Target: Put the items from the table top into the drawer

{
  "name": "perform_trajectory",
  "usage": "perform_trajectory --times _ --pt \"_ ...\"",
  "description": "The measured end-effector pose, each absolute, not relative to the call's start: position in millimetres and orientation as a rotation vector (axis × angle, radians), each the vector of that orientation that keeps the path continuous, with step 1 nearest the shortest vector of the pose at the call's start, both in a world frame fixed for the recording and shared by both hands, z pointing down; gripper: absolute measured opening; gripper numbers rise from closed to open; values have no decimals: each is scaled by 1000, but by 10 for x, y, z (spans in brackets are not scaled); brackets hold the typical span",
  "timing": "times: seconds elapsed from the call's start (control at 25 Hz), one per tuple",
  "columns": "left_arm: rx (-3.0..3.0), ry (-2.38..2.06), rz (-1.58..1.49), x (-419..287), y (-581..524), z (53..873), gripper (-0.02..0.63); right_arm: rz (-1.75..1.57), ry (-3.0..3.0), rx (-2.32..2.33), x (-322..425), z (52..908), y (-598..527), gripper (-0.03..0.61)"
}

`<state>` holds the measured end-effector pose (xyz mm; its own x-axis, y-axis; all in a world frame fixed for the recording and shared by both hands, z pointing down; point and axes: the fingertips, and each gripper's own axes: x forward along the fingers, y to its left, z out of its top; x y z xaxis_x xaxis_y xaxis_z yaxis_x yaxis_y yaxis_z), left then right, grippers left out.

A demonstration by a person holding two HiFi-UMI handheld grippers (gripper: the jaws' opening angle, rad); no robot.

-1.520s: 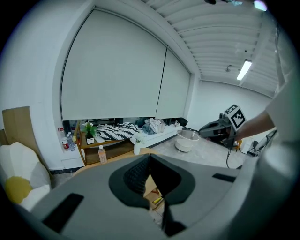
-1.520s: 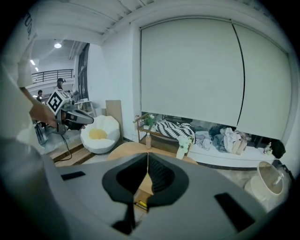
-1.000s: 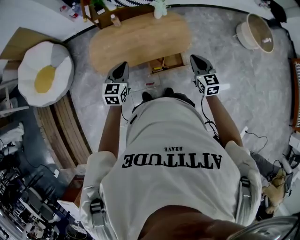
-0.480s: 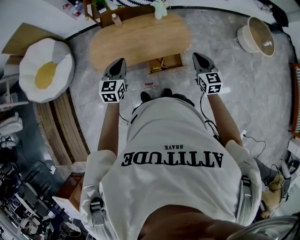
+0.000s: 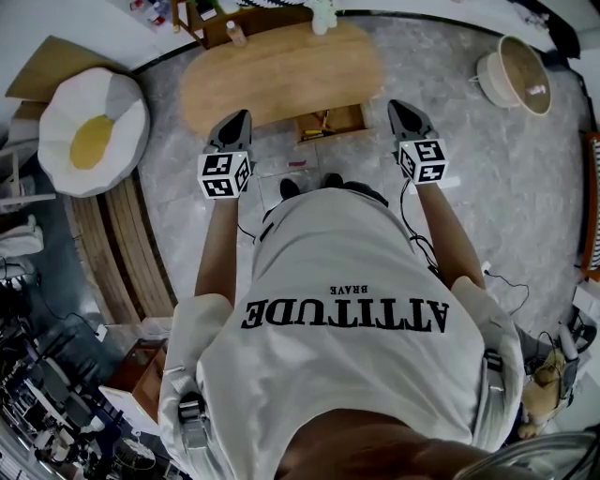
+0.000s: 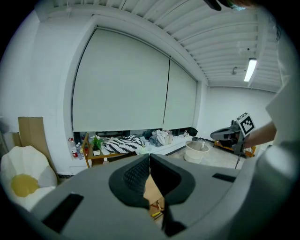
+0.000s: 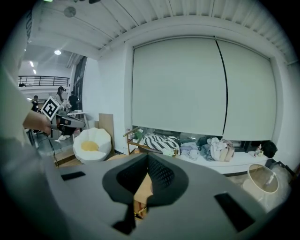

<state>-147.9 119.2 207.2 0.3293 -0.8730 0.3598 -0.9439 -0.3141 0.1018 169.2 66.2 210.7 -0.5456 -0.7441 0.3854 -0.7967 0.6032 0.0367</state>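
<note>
Left claw: Your left claw (image 5: 236, 120) (image 6: 149, 164) is pressed together and has nothing in it. It hangs near the front edge of the table (image 5: 281, 75), to the left of the drawer (image 5: 361, 120).
Right claw: Your right claw (image 5: 401, 108) (image 7: 147, 164) is pressed together too, and it is empty. It hangs to the right of the drawer.
Drawer: It is pulled open under the front edge of the table, between your two claws.
Things in the drawer: Some yellow sticks (image 5: 315, 135) (image 6: 156, 213) lie inside. They are too small to name for sure.
Table top: The wood looks bare in the middle and along the front.
White and green thing: This thing (image 5: 322, 14) is at the far edge of the table. You cannot tell from here if it stands on the top or just behind it.
Step now: The job looks almost done. Look at the far edge first.
If it is on the table: Open one claw wide before you reach. Come at the thing from the side and pinch it in the middle. Lift it straight up, then let go when it is well inside the drawer, not on the rim.
If it is not: Push the drawer front slowly with a closed claw, right in the middle, so it slides in straight.
Watch out: Your shoes (image 5: 305, 185) are close to the open drawer, so do not bump it.
</note>
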Motion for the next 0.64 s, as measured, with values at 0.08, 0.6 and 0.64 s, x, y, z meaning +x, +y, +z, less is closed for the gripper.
perform_trajectory --times 0.08,0.6,0.64 --pt "2305 -1627 349 -1478 1209 2095 21 205 -2469 1242 1707 2123 668 18" --pt "2310 -1619 351 -1505 1142 2080 21 211 -2469 1256 1710 2094 564 18" --pt "2311 -1619 351 -1509 1131 2073 21 211 -2469 1257 1706 2086 552 18"
